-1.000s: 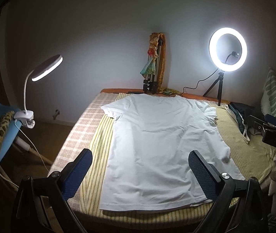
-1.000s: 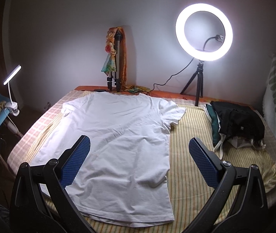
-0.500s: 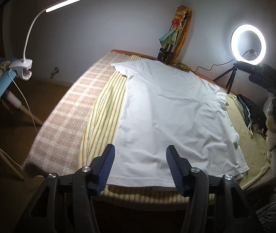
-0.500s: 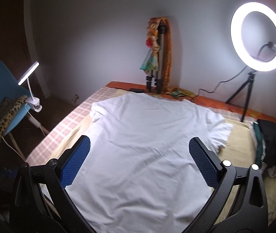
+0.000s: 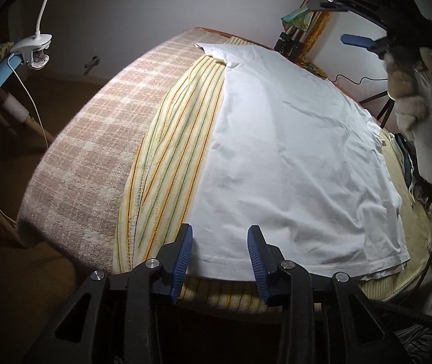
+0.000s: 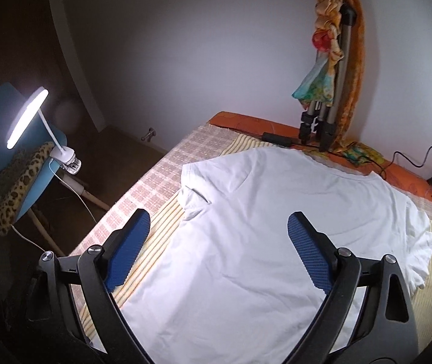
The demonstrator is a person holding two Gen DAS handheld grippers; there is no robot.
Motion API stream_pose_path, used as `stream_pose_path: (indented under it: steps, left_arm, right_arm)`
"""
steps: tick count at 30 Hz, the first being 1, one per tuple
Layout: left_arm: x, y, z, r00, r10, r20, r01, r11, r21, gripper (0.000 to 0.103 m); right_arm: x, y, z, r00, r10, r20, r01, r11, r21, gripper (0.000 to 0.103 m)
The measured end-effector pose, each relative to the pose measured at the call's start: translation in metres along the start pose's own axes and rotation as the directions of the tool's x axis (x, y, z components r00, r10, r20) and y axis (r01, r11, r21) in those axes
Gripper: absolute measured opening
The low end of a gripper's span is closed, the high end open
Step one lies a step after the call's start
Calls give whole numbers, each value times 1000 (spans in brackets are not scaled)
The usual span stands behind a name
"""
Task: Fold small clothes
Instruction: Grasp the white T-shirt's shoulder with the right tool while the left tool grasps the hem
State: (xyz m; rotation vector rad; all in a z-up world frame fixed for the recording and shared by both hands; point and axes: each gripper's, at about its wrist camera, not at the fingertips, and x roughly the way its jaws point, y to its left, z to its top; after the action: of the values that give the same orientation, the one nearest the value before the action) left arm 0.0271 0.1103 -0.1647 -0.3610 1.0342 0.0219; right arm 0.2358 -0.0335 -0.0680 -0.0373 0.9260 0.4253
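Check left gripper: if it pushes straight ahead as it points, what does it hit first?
Likely the shirt: its near hem corner lies between the open left gripper fingers. Height above the cloth is unclear.

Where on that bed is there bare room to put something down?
Left of the T-shirt: the striped sheet and the checked blanket out to the bed's edge. Right of the shirt is crowded with dark clothes; the far edge holds a tripod and cables.

White t-shirt [image 5: 291, 157] smooth matt cloth, lightly creased, striped sheet [image 5: 167, 163] thin woven cloth, checked blanket [image 5: 85, 157] coarse fuzzy weave, left gripper [image 5: 219, 253] matt black plastic, blue ribbed pads [image 5: 182, 250], bright metal screws, clip lamp [image 6: 64, 154] glossy white plastic
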Motion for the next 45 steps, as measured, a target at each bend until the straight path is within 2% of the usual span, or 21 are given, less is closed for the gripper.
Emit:
stream_pose_path:
  steps: [5, 9, 12, 16, 19, 23, 28, 29, 31, 34, 36, 37, 38, 39, 40, 42, 43, 44, 45]
  left_arm:
    - [14, 9, 0, 999, 2, -38, -3, 1000, -20, 37]
    - [16, 8, 2, 999, -1, -38, 0, 1000, -16, 37]
    - [18, 11, 5, 999, -12, -35, 11, 1000, -30, 36]
    - [21, 14, 10, 999, -21, -34, 19, 999, -45, 28]
    - [23, 15, 12, 999, -23, -34, 21, 999, -46, 17]
    - [23, 20, 13, 998, -45, -34, 43, 996, -73, 13]
    - [22, 23, 12, 997, -65, -32, 62, 994, -92, 5]
    - [21, 24, 12, 997, -68, -32, 65, 993, -95, 3]
    - [20, 25, 11, 997, -74, -28, 71, 993, -99, 2]
    - [17, 25, 9, 997, -71, -22, 69, 993, -93, 2]
    - [15, 25, 9, 997, -71, -15, 69, 993, -91, 2]
    - [14, 24, 9, 998, -68, -13, 67, 994, -90, 8]
    - [14, 24, 9, 998, -65, -14, 63, 994, -94, 29]
    - [16, 25, 9, 997, -72, -15, 70, 992, -103, 38]
    - [16, 25, 8, 997, -78, -13, 76, 991, -109, 42]
    - [17, 21, 7, 999, -50, -8, 49, 996, -77, 38]
    - [18, 17, 7, 1000, -19, -7, 19, 999, -48, 28]
    - [19, 14, 7, 1000, 12, -3, -12, 1000, -22, 13]
    - [19, 13, 6, 1000, 15, -3, -15, 1000, -13, 7]
  right_arm:
    - [64, 10, 21, 997, 37, -63, -35, 999, 24, 90]
    - [113, 25, 34, 992, 59, -113, -55, 998, 34, 82]
    - [147, 36, 41, 988, 60, -145, -58, 998, 20, 80]
    - [190, 47, 45, 981, 50, -186, -49, 999, 12, 74]
    - [214, 54, 47, 978, 21, -207, -24, 1000, -12, 72]
    - [239, 64, 47, 973, -51, -226, 31, 996, -89, 67]
    - [253, 66, 42, 963, -123, -241, 88, 985, -149, 40]
    - [252, 65, 42, 964, -131, -233, 96, 983, -157, 37]
    - [250, 64, 42, 964, -140, -224, 104, 981, -166, 19]
    - [245, 59, 44, 967, -131, -221, 98, 983, -154, 11]
    - [240, 53, 47, 970, -124, -208, 96, 986, -140, 10]
    - [237, 50, 49, 972, -116, -202, 91, 988, -127, 10]
    - [235, 48, 50, 975, -104, -198, 82, 990, -117, 9]
    - [232, 46, 52, 976, -93, -195, 73, 992, -107, 9]
    - [229, 44, 53, 978, -85, -190, 67, 993, -101, 9]
    - [224, 40, 56, 980, -71, -183, 55, 994, -91, 9]
    - [225, 39, 58, 981, -65, -181, 50, 995, -87, 8]
    - [222, 37, 59, 982, -58, -178, 44, 996, -82, 8]
    - [221, 36, 60, 983, -53, -176, 40, 996, -77, 8]
